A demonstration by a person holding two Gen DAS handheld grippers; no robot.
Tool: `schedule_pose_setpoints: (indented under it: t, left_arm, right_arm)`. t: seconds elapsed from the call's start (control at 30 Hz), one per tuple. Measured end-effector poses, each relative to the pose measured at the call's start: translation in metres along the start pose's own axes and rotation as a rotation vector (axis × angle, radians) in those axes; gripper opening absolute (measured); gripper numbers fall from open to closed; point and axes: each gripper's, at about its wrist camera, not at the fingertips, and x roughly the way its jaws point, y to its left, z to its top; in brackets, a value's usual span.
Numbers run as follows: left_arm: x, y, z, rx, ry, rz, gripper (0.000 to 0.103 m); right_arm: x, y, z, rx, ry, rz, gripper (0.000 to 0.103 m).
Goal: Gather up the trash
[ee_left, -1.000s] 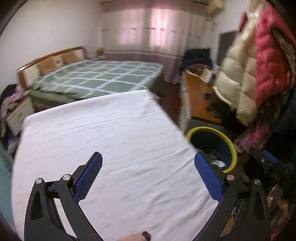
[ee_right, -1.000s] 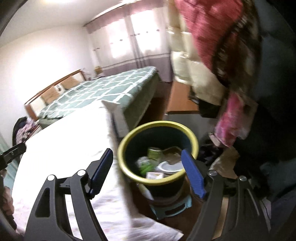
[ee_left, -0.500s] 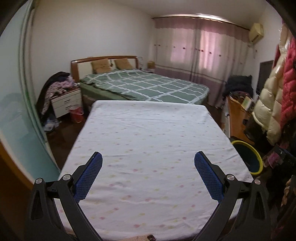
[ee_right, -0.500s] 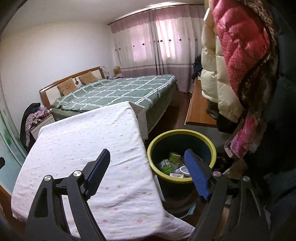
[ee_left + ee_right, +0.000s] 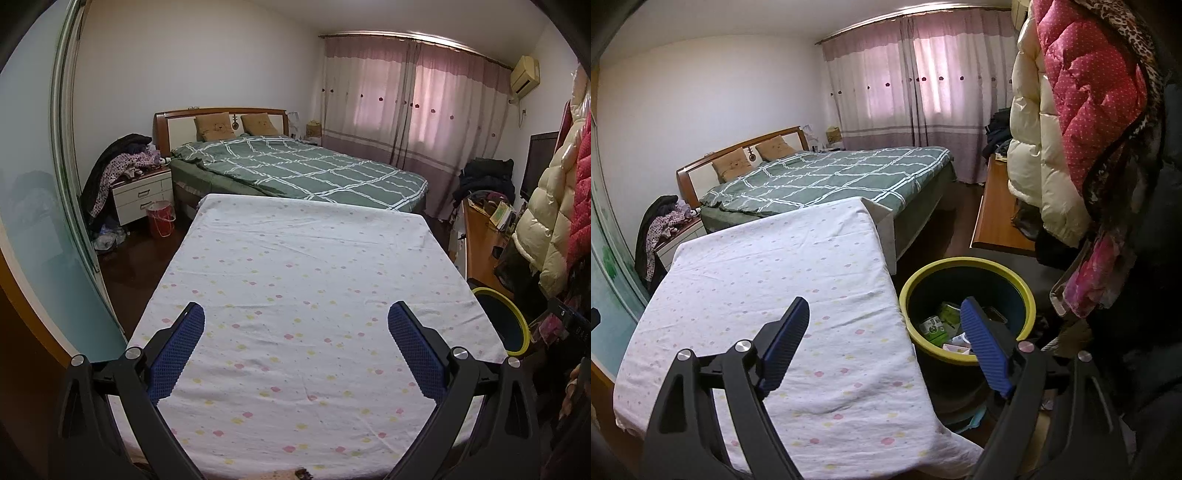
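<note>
Fingers of both grippers spread wide, holding nothing. We see bare spotted surface ahead of left fingers; trash bin with packets inside behind right fingers' tips. Judgement: scan surface edges before withdrawing.

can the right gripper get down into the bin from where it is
Probably yes. The right gripper is open and holds nothing, the bin sits just right of the table, and its mouth is uncovered.
</note>
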Motion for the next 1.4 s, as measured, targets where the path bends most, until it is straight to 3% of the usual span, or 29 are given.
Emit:
schedule_pose_setpoints:
  t: [1.4]
  left_arm:
    - [0.016,-0.012,-0.006,0.009,0.014,0.008,0.098]
  right_arm:
    - [0.006,0.0,-0.003,-0.001,0.014,0.003,0.08]
